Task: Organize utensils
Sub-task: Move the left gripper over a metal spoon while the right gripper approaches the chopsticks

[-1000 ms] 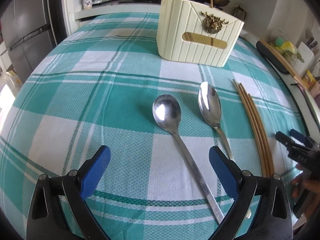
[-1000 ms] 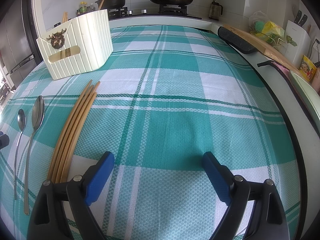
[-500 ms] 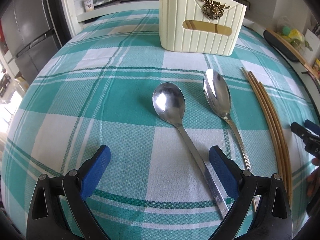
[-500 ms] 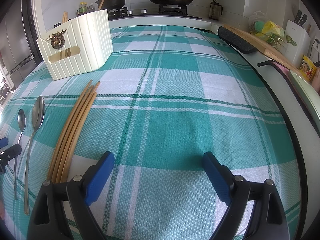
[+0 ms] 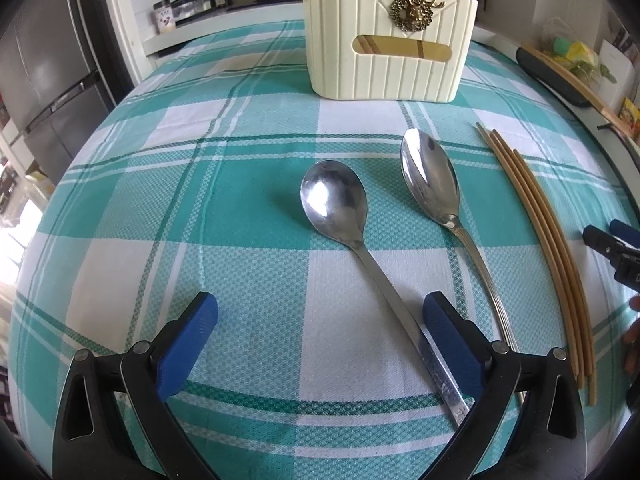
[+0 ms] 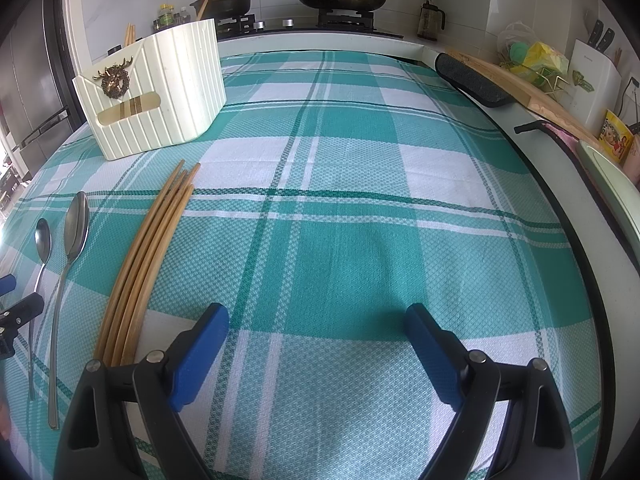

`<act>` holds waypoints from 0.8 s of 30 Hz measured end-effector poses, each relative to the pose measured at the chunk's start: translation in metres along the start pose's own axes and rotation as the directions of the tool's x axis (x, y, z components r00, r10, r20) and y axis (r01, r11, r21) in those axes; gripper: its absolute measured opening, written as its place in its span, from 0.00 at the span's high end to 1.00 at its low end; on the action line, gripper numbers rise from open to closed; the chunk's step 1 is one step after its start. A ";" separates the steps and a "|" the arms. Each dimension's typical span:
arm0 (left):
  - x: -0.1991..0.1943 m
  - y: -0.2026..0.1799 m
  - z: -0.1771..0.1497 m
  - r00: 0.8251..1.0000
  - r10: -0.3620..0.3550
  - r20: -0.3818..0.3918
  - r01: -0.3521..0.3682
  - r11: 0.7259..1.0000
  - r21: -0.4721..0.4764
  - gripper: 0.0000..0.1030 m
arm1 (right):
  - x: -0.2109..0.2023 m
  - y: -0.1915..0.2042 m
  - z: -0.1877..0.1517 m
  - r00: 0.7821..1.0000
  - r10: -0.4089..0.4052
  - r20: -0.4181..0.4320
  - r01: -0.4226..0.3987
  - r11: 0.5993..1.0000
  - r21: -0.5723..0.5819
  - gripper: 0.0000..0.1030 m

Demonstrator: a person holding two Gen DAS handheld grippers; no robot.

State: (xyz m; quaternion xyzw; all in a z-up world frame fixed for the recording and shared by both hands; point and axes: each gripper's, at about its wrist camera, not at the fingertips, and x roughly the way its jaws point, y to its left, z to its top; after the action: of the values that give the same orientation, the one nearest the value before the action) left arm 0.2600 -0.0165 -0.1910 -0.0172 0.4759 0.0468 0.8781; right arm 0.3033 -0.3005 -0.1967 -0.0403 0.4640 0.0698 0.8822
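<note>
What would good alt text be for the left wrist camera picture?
Two metal spoons, a round-bowled spoon and an oval-bowled spoon, lie side by side on a green-and-white checked tablecloth, just ahead of the open left gripper. Wooden chopsticks lie to their right, and a cream utensil holder stands beyond.

Two steel spoons are laid bowl-up, side by side but apart, on the checked cloth: a round-bowled spoon [image 5: 334, 200] with a flat handle, and to its right an oval-bowled spoon [image 5: 430, 178] with a thin ridged handle. Four wooden chopsticks [image 5: 540, 236] are bunched right of them. A cream ribbed utensil holder [image 5: 386, 40] is stood upright beyond, chopsticks visible through its slot.
</note>
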 end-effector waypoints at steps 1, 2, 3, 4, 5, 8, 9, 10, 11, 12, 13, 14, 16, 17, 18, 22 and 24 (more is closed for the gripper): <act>0.000 0.001 0.000 1.000 -0.007 -0.002 0.007 1.000 0.007 0.00 | 0.000 0.000 0.000 1.000 0.000 0.000 0.000 1.000 0.000 0.11; 0.000 0.001 0.000 1.000 -0.013 -0.004 0.013 1.000 0.013 0.00 | 0.000 0.000 0.000 1.000 0.000 0.000 0.000 1.000 0.000 0.11; 0.001 0.002 0.001 1.000 -0.018 -0.006 0.018 1.000 0.020 0.00 | 0.000 0.000 0.000 1.000 0.000 0.000 0.000 1.000 0.000 0.11; 0.001 0.003 0.001 1.000 -0.022 -0.007 0.023 0.999 0.027 0.00 | 0.000 0.000 0.000 1.000 0.000 0.000 0.000 1.000 0.000 0.11; 0.001 0.003 0.001 1.000 -0.027 -0.008 0.027 0.999 0.031 0.00 | 0.000 0.000 0.000 1.000 0.000 0.000 0.000 1.000 0.000 0.11; 0.001 0.005 0.001 0.999 -0.037 -0.014 0.038 0.998 0.043 0.00 | 0.000 0.000 0.000 1.000 0.000 0.000 0.000 1.000 0.000 0.11; 0.001 0.006 0.001 0.999 -0.040 -0.017 0.041 0.998 0.047 0.00 | 0.000 0.000 0.000 1.000 0.000 0.000 0.000 1.000 0.000 0.11; 0.001 0.006 0.001 0.999 -0.043 -0.022 0.044 0.998 0.051 0.00 | 0.000 0.000 0.000 1.000 0.000 0.000 0.000 1.000 0.000 0.11; 0.001 0.007 0.001 0.999 -0.046 -0.025 0.047 0.997 0.055 0.00 | 0.000 0.000 0.000 1.000 0.000 0.000 0.000 1.000 0.001 0.11; 0.001 0.008 0.001 0.998 -0.049 -0.028 0.050 0.997 0.059 0.00 | 0.000 0.000 0.000 1.000 0.000 0.000 0.000 1.000 0.001 0.11; 0.000 0.009 0.001 0.998 -0.051 -0.031 0.053 0.997 0.064 0.00 | 0.000 0.000 0.000 1.000 0.000 0.000 0.000 1.000 0.001 0.11; 0.000 0.011 0.000 0.998 -0.053 -0.034 0.055 0.996 0.067 0.00 | 0.000 0.000 0.000 1.000 0.000 0.000 0.000 1.000 0.001 0.11; 0.000 0.015 0.000 0.998 -0.058 -0.038 0.060 0.996 0.073 0.00 | 0.000 0.000 0.000 1.000 0.000 0.000 0.000 1.000 0.001 0.11; -0.001 0.017 -0.001 0.997 -0.059 -0.040 0.062 0.995 0.074 0.00 | 0.000 0.000 0.000 1.000 0.000 0.000 0.000 1.000 0.001 0.11; -0.001 0.019 -0.001 0.997 -0.061 -0.042 0.064 0.995 0.075 0.00 | 0.000 0.000 0.000 1.000 0.000 0.000 0.000 1.000 0.001 0.11; -0.001 0.028 -0.001 0.997 -0.060 -0.055 0.064 0.995 0.081 0.00 | -0.001 0.000 0.000 1.000 -0.003 -0.005 0.003 1.000 0.002 0.11; -0.001 0.033 -0.001 0.996 -0.061 -0.059 0.065 0.995 0.079 0.00 | -0.003 -0.001 0.004 0.999 0.006 -0.039 -0.006 1.000 0.009 0.11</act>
State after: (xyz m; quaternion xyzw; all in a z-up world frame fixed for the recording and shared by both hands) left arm 0.2552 0.0162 -0.1904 0.0021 0.5012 -0.0007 0.8653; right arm 0.3046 -0.3012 -0.1917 -0.0364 0.4815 0.0696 0.8729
